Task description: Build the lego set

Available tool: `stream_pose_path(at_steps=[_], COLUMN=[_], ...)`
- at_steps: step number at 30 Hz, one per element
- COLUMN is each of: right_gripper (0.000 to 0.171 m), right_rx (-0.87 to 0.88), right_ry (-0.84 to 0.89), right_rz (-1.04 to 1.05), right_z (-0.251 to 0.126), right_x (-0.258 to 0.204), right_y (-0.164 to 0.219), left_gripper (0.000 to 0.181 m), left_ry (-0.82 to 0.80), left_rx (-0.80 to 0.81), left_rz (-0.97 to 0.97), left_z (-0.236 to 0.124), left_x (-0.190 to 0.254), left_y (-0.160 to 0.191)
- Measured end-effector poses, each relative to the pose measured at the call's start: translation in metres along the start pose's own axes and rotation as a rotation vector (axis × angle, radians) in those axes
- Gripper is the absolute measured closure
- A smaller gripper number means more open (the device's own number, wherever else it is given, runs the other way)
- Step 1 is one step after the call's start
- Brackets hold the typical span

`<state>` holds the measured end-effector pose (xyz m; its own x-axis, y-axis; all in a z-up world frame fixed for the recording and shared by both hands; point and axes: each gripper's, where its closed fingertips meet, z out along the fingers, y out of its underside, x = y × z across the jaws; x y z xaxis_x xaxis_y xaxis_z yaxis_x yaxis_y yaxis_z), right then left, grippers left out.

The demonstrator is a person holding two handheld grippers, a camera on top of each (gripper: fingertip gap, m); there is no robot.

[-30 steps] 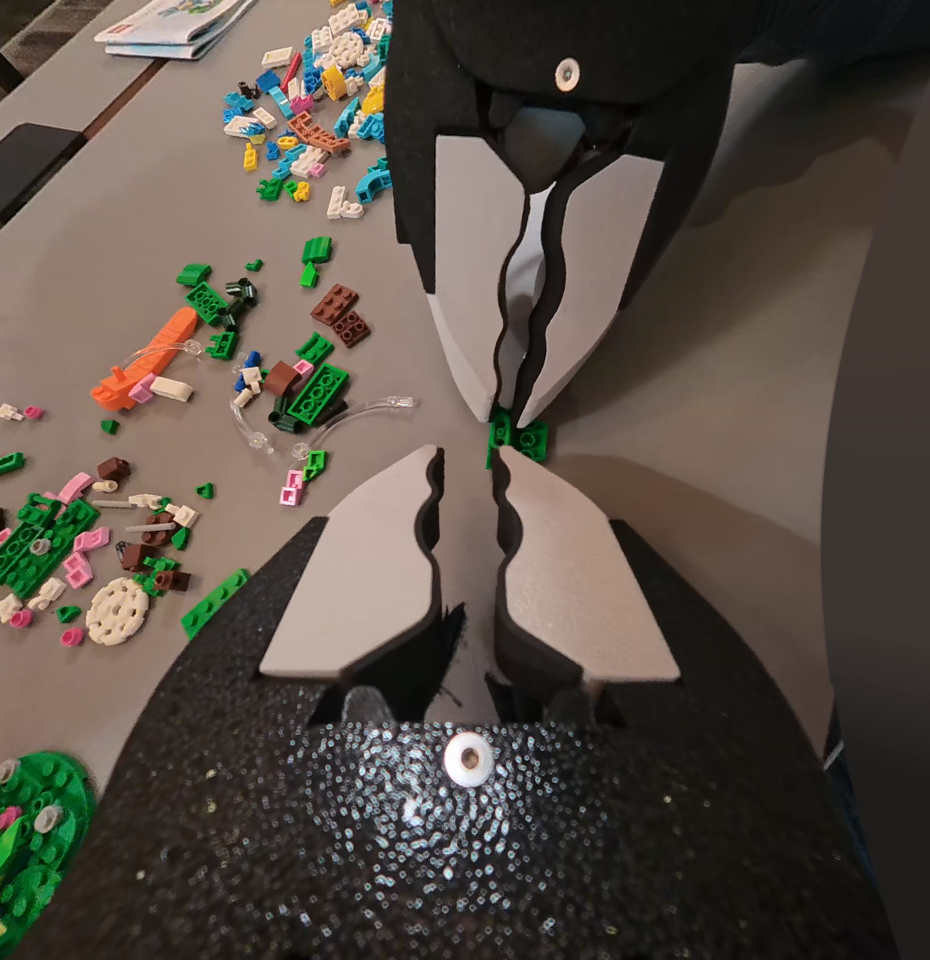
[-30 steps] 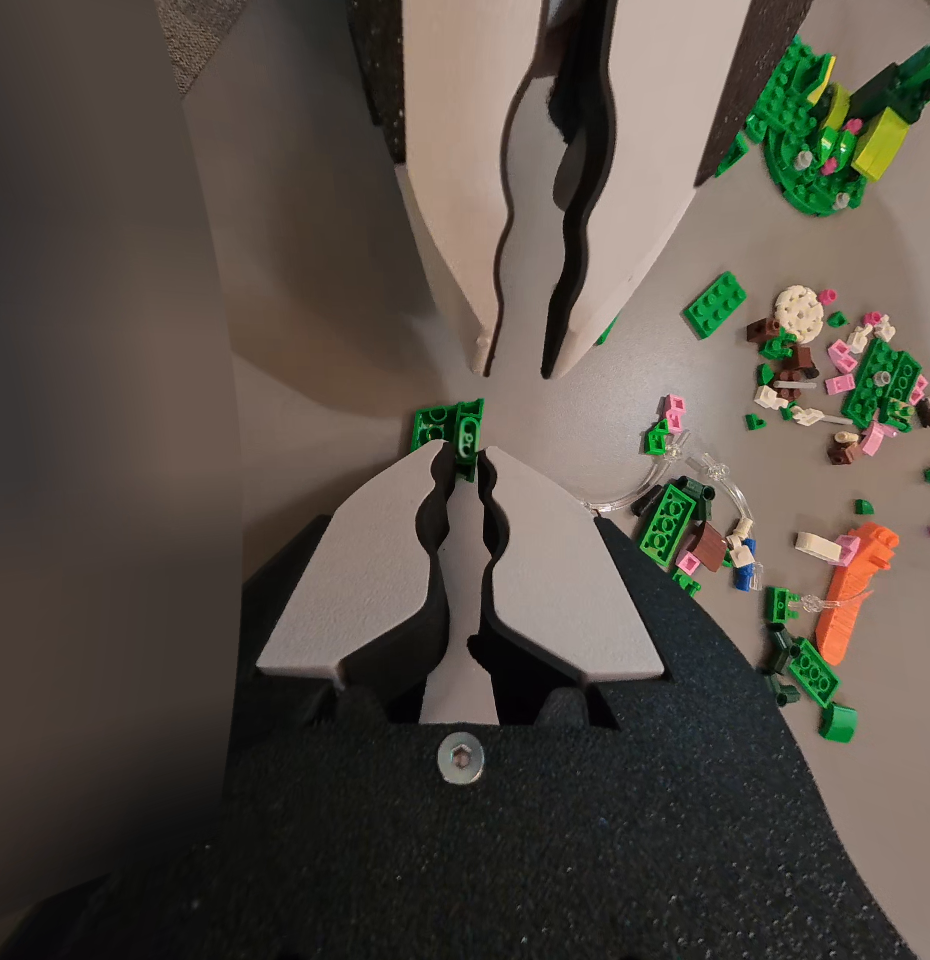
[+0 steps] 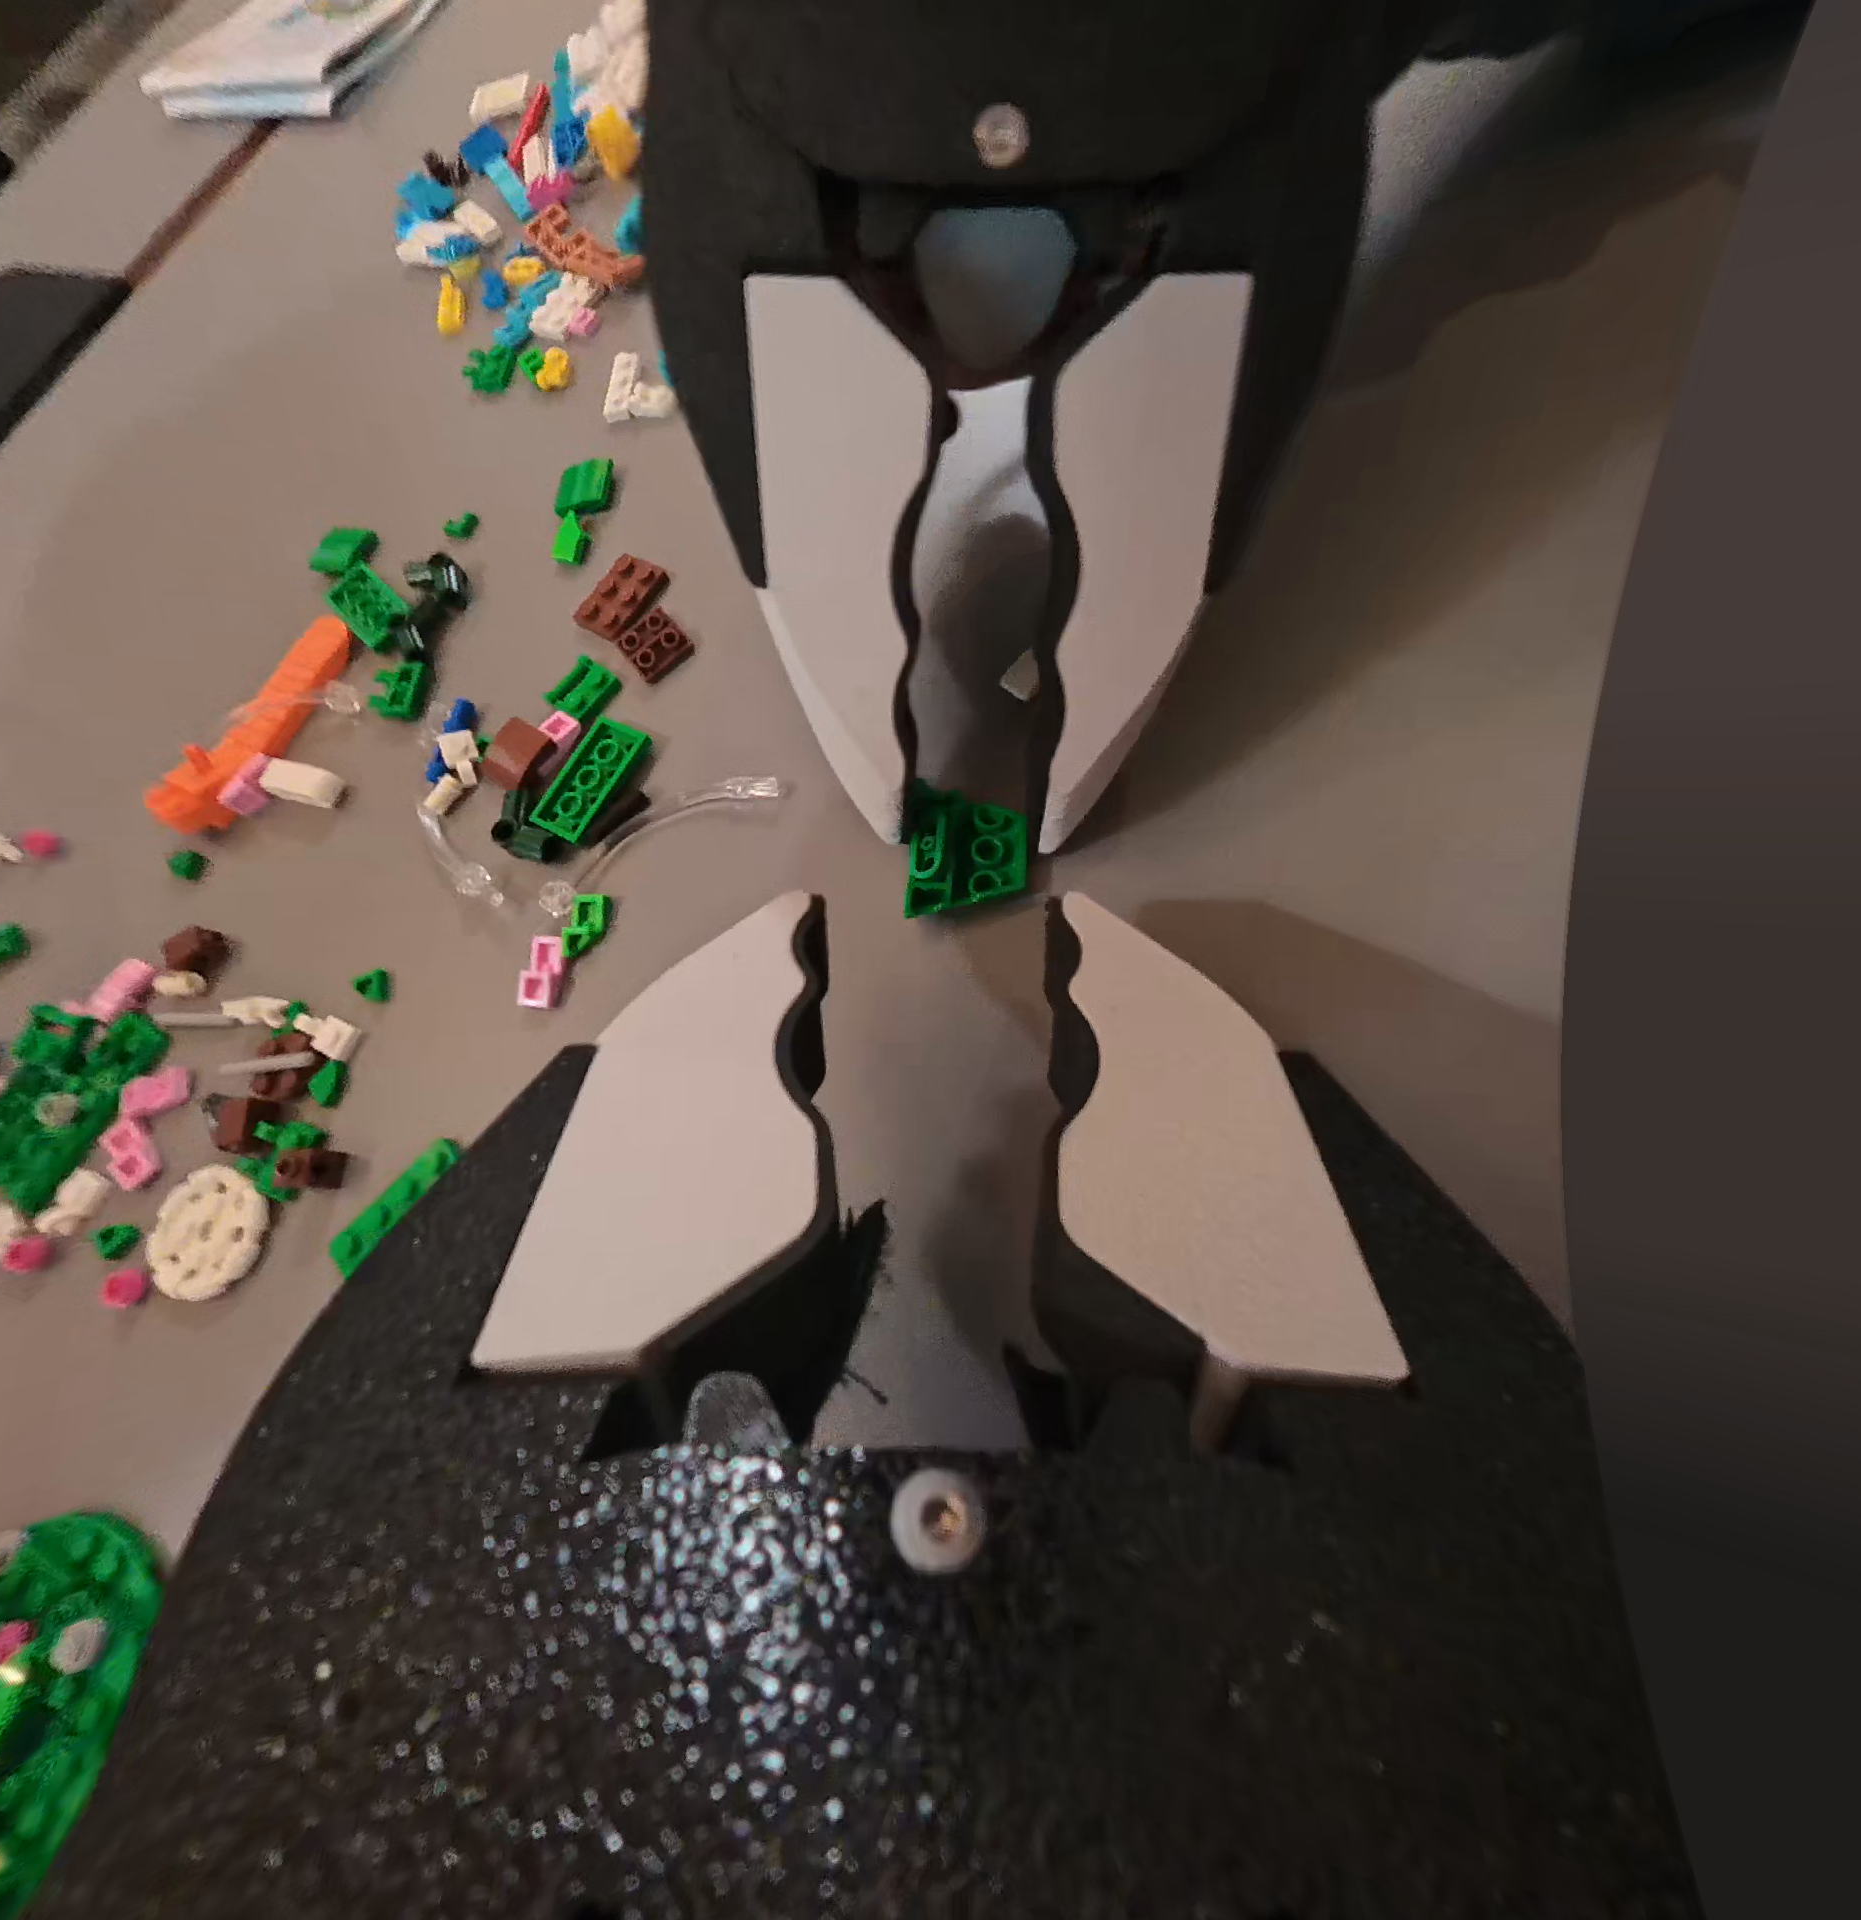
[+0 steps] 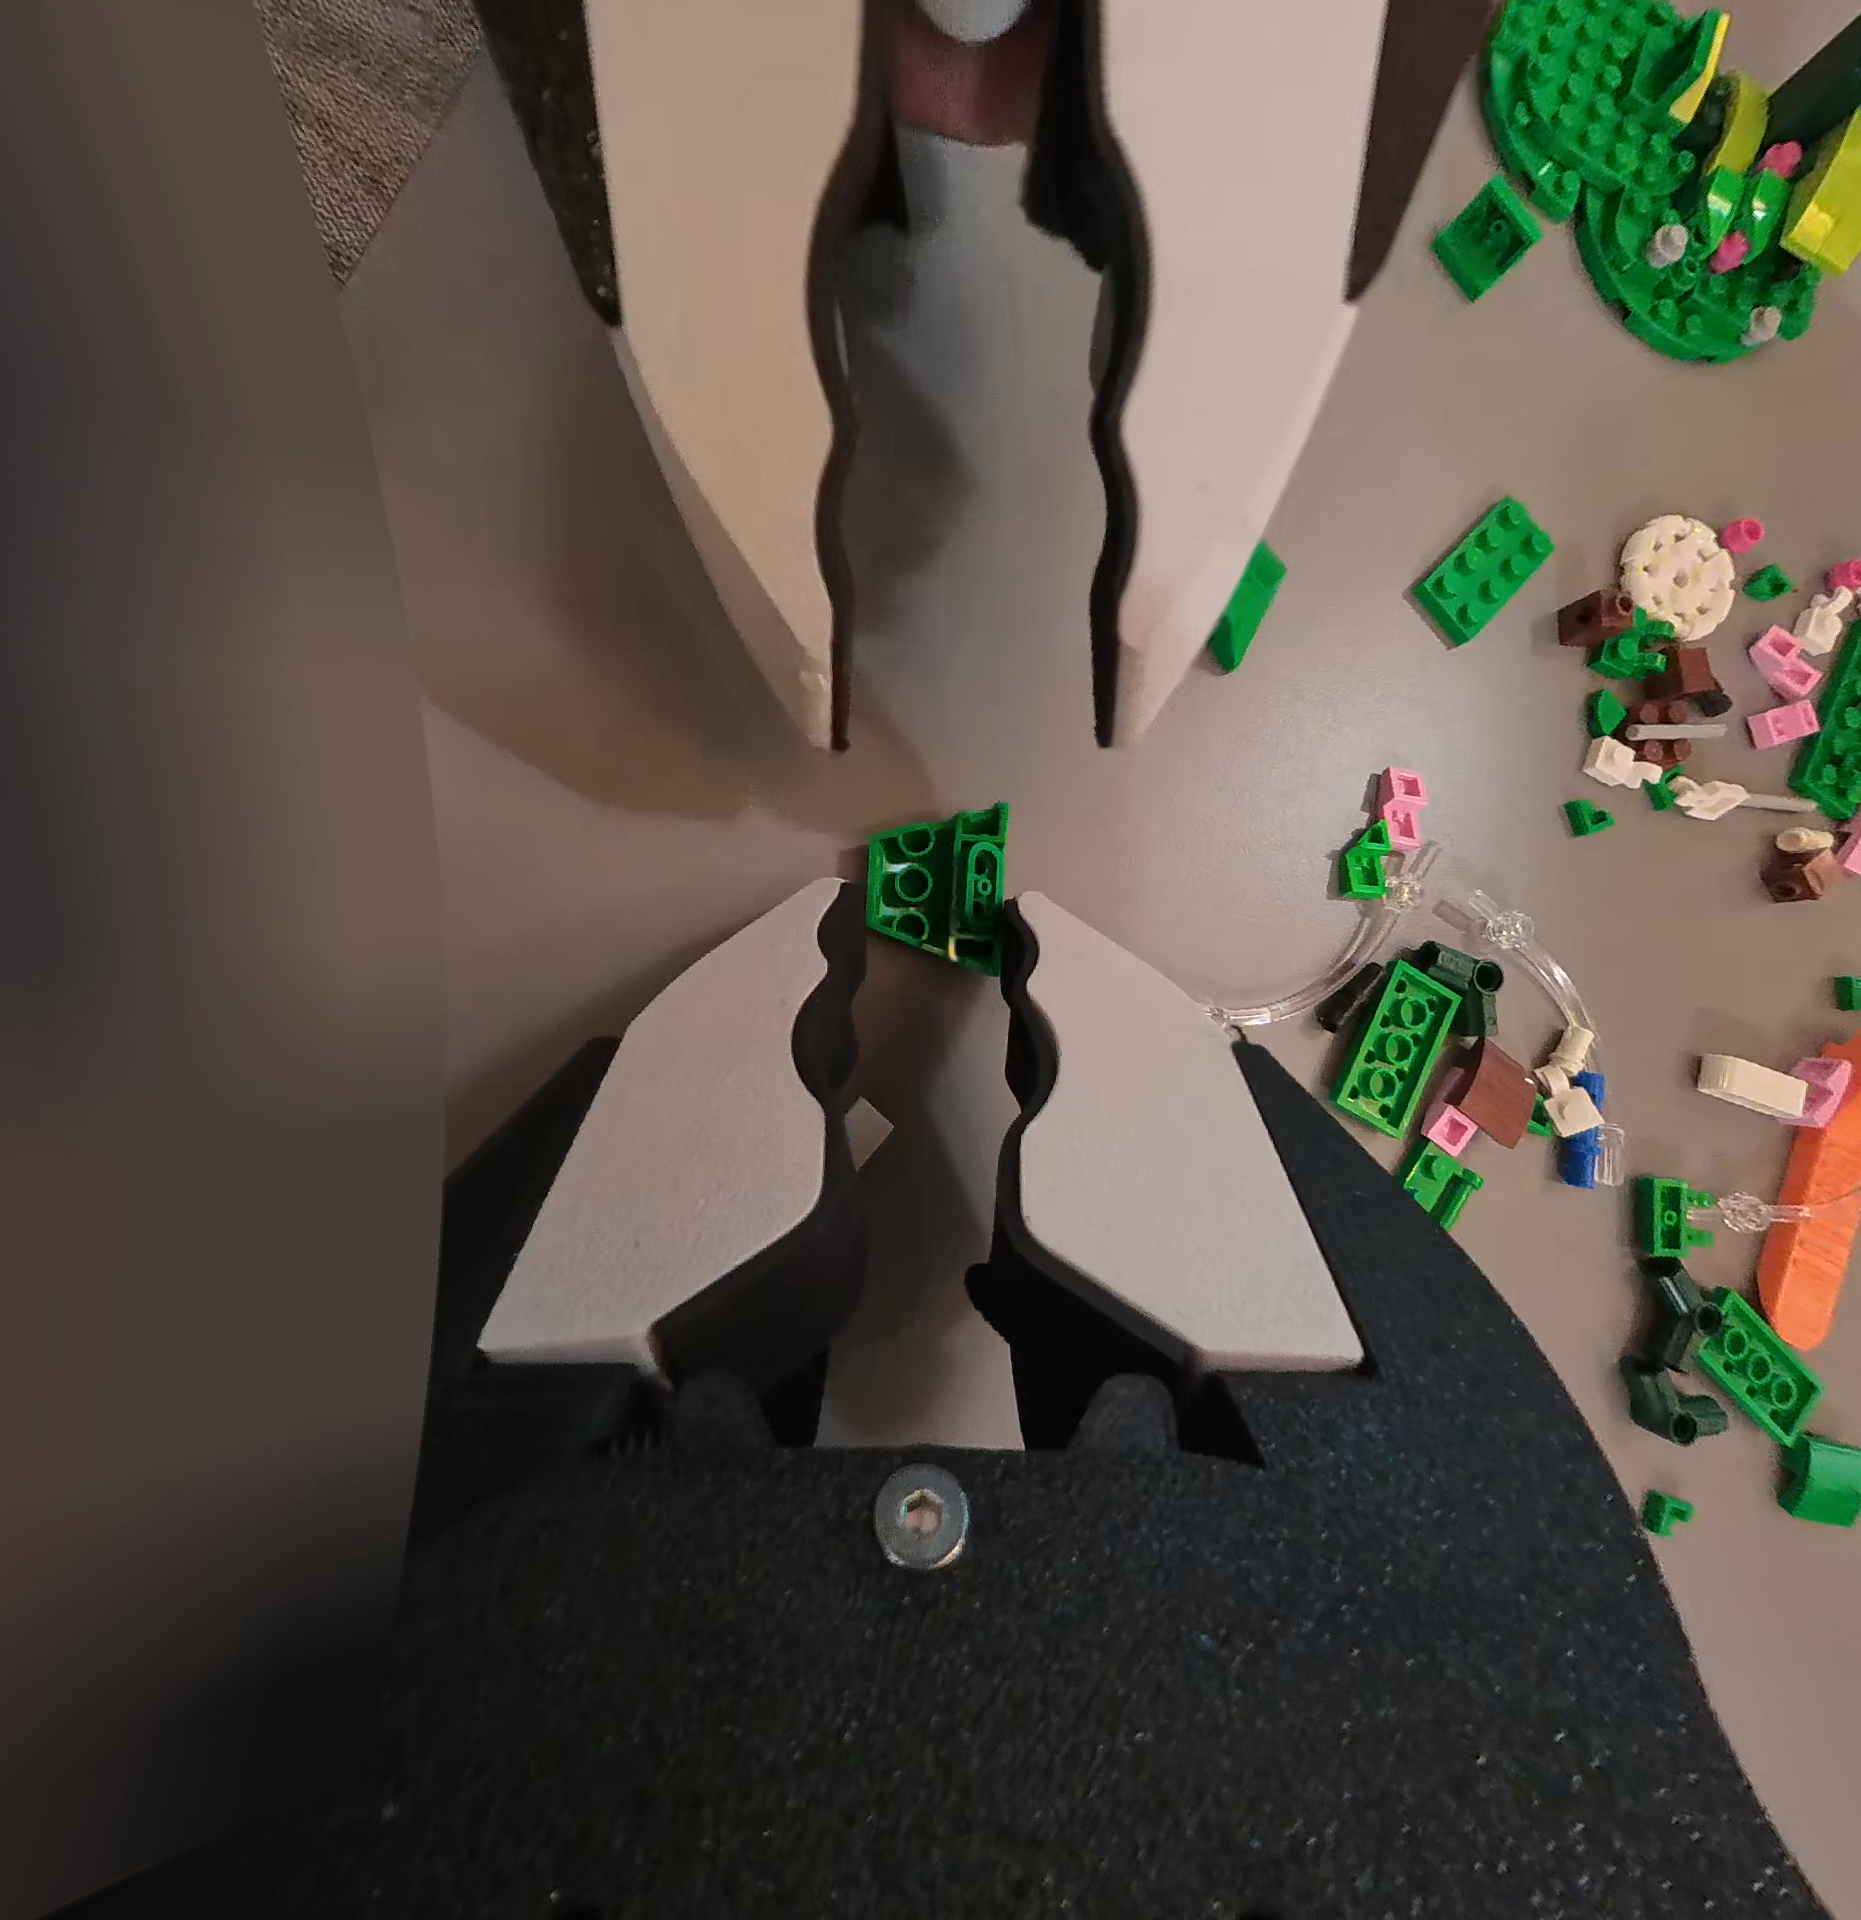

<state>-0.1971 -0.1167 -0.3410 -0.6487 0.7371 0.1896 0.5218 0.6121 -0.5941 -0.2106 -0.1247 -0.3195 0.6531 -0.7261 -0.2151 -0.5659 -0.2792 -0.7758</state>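
While L gripper gapes empty | R gripper pinches green piece

You're at an office or meeting-room style setup, probably, though the edges of both views are too blurred to be sure. Cues: a plain grey laminate tabletop with a dark seam between two sections, a dark chair-like shape at its far left edge, and grey carpet past the tabletop corner. An instruction booklet lies at the far end, with loose bricks spread out beside it.
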Motion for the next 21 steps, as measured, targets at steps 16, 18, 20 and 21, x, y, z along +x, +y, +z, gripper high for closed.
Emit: stream_pose_path(at_steps=[16,18,20,21], right_gripper=[0.147,0.147,0.147,0.147], right_rx=[0.106,0.113,0.117,0.118], right_ry=[-0.006,-0.013,-0.021,-0.027], right_rz=[0.065,0.07,0.069,0.067], right_z=[-0.04,-0.043,-0.044,-0.044], right_x=[0.017,0.018,0.019,0.018], right_y=[-0.032,-0.035,-0.037,-0.038], left_gripper=[0.153,0.156,0.158,0.159], left_ry=[-0.523,-0.563,-0.583,-0.59], left_rx=[0.187,0.19,0.195,0.194], left_rz=[0.784,0.854,0.915,0.939], left_z=[-0.021,-0.022,-0.021,-0.02], left_x=[-0.011,-0.012,-0.011,-0.01], left_y=[-0.039,-0.042,-0.044,-0.045])
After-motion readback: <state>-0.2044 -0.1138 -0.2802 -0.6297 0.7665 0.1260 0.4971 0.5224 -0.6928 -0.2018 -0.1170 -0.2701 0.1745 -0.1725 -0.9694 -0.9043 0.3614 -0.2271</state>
